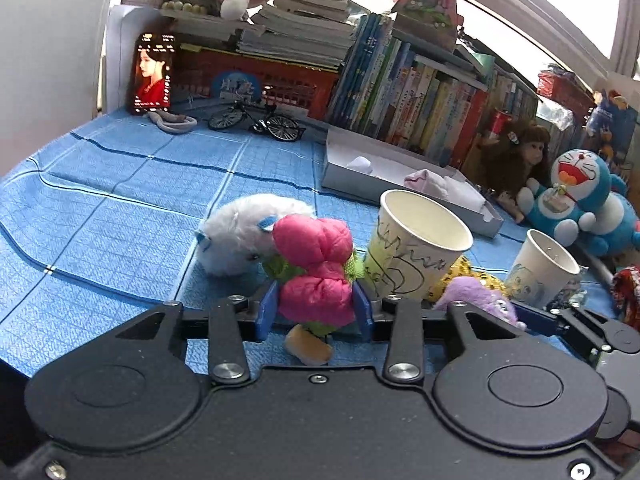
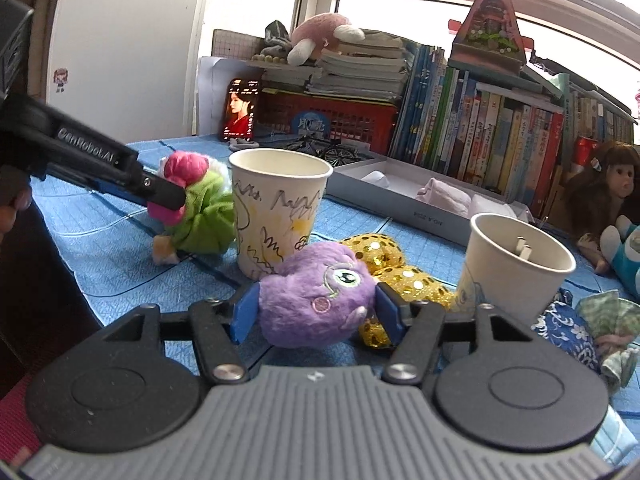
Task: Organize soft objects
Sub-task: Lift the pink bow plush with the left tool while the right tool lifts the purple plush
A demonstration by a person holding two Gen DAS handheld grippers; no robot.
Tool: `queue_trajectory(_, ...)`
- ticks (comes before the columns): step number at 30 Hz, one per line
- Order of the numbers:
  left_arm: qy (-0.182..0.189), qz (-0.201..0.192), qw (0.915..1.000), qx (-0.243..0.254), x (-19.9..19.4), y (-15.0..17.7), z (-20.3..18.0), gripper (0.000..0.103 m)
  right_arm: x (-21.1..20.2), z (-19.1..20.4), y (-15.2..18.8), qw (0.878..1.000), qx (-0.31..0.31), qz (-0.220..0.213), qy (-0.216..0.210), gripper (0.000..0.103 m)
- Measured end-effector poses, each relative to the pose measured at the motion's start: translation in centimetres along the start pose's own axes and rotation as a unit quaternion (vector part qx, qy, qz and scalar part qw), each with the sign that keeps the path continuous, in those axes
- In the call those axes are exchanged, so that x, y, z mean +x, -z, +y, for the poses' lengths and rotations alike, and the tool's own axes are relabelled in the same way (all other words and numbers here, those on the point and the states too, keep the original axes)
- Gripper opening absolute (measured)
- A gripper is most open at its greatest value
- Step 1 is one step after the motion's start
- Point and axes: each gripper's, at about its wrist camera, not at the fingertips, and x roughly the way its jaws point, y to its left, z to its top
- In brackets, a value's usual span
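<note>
My left gripper [image 1: 316, 306] is shut on a pink and green plush toy [image 1: 316, 272], which rests low on the blue cloth [image 1: 120, 220]; the same toy shows in the right wrist view [image 2: 196, 204] with the left gripper [image 2: 166, 200] clamped on it. A white fluffy toy [image 1: 240, 236] lies just behind it. My right gripper [image 2: 316, 312] is shut on a purple plush toy [image 2: 316, 296], also seen in the left wrist view [image 1: 476, 300]. A gold sequined toy [image 2: 396, 268] lies behind the purple one. A scribbled paper cup [image 2: 276, 208] stands between the two toys.
A second paper cup [image 2: 516, 268] stands at the right, with blue patterned cloth pieces [image 2: 568, 328] beside it. A shallow grey box [image 2: 400, 196] holds pale soft items. Behind are books [image 2: 480, 132], a red basket [image 2: 328, 116], a phone [image 2: 240, 110], a model bicycle [image 1: 256, 120], a Doraemon plush [image 1: 576, 200] and a monkey doll [image 1: 516, 156].
</note>
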Motion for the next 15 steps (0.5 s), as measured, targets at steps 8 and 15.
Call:
queue_trajectory(8, -0.007, 0.004, 0.9999, -0.013, 2.7, -0.2, -0.2, 0.05, 0.2, -0.1, 0.3, 1.0, 0.009, 0.006, 0.004, 0.066)
queue_trajectory(15, -0.002, 0.012, 0.9999, -0.01, 4.5, 0.0, -0.5, 0.054, 0.9, -0.2, 0.3, 1.0, 0.012, 0.01, 0.007, 0.066)
